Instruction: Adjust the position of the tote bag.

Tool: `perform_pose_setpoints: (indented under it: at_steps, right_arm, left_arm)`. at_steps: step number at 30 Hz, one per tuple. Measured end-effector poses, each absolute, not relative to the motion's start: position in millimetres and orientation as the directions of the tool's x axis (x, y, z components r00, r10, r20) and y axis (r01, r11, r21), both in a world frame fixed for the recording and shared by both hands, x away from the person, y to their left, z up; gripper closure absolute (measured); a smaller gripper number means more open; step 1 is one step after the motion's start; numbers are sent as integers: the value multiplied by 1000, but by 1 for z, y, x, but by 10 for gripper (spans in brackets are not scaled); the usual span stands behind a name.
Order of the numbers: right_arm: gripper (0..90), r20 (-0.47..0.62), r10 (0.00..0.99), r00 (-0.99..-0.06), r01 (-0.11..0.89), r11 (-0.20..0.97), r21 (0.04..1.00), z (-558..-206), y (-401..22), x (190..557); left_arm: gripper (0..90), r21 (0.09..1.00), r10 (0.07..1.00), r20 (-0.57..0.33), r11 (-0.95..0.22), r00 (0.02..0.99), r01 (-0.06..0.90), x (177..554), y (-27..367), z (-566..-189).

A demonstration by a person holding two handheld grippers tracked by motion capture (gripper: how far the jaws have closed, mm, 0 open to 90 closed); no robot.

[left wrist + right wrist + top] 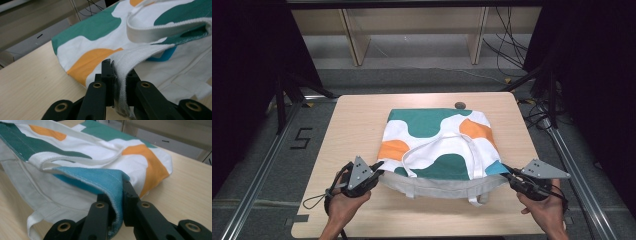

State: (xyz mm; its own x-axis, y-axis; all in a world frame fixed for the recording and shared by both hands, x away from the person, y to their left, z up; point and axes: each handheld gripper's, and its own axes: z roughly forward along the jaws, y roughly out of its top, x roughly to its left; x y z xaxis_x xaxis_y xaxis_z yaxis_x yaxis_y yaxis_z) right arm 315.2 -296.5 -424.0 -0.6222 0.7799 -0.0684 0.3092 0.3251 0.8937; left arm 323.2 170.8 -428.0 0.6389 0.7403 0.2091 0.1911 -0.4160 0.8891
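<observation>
The tote bag (pixel 439 142) lies between both claws, left claw (pixel 379 167) and right claw (pixel 507 172) each clamped on its near hem.

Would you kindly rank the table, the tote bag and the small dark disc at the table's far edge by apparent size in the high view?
1. Table, largest.
2. Tote bag, covering the table's middle.
3. Dark disc, by far the smallest, though it lies farthest from the camera.
</observation>
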Motion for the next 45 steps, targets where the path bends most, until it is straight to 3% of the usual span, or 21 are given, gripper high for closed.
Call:
perform_pose_setpoints:
  at_steps: [5, 6, 15, 26, 45]
  right_arm:
    - [856, -48, 779, -625, 319, 311, 895, -407, -295, 316]
    - [858, -79, 770, -633, 283, 325, 902, -405, -296, 320]
    - [862, -53, 776, -628, 269, 280, 922, -382, -298, 329]
    - [865, -97, 769, -632, 191, 276, 942, -353, -297, 335]
    - [873, -163, 737, -656, 65, 271, 960, -260, -300, 346]
  left_arm:
    - [842, 900, 746, 192, -393, 637, 189, 328, 171, -415]
    - [845, 901, 748, 191, -390, 636, 188, 329, 172, -412]
    - [854, 918, 758, 182, -359, 626, 168, 332, 173, -392]
    - [860, 940, 770, 167, -313, 616, 137, 332, 180, -369]
    - [867, 977, 795, 200, -207, 573, -54, 322, 183, -285]
